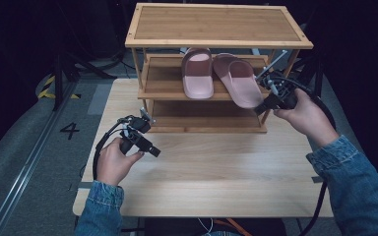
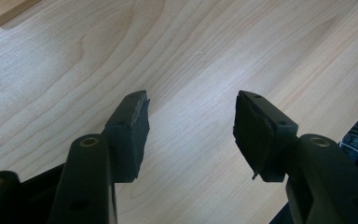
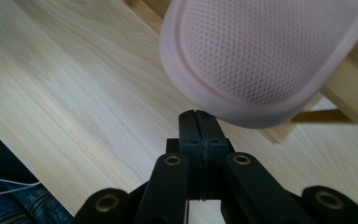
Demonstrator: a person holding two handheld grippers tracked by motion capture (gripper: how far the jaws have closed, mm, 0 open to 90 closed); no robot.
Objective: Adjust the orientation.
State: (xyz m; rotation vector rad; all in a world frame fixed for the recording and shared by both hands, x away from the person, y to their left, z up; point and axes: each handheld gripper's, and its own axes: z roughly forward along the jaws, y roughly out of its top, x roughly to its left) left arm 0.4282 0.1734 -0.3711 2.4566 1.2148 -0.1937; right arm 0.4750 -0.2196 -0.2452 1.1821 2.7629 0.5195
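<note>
Two pink slippers lie on the middle shelf of a wooden rack (image 1: pixel 216 24). The left slipper (image 1: pixel 197 73) lies straight. The right slipper (image 1: pixel 241 81) is angled, with its heel hanging over the shelf's front edge. My right gripper (image 1: pixel 258 109) is at that heel. In the right gripper view its jaws (image 3: pixel 196 116) are pressed together with nothing between them, their tips just under the heel rim of the slipper (image 3: pixel 265 51); I cannot tell whether they touch it. My left gripper (image 1: pixel 155 151) hovers low over the table, open with nothing between its jaws (image 2: pixel 191 116).
The rack stands at the back of a light wooden table (image 1: pixel 216 172), with its bottom shelf (image 1: pixel 206 115) bare. A rack corner (image 2: pixel 4 9) shows at the top left of the left gripper view. Bare tabletop (image 3: pixel 74 84) lies below the right gripper. Dark floor surrounds the table.
</note>
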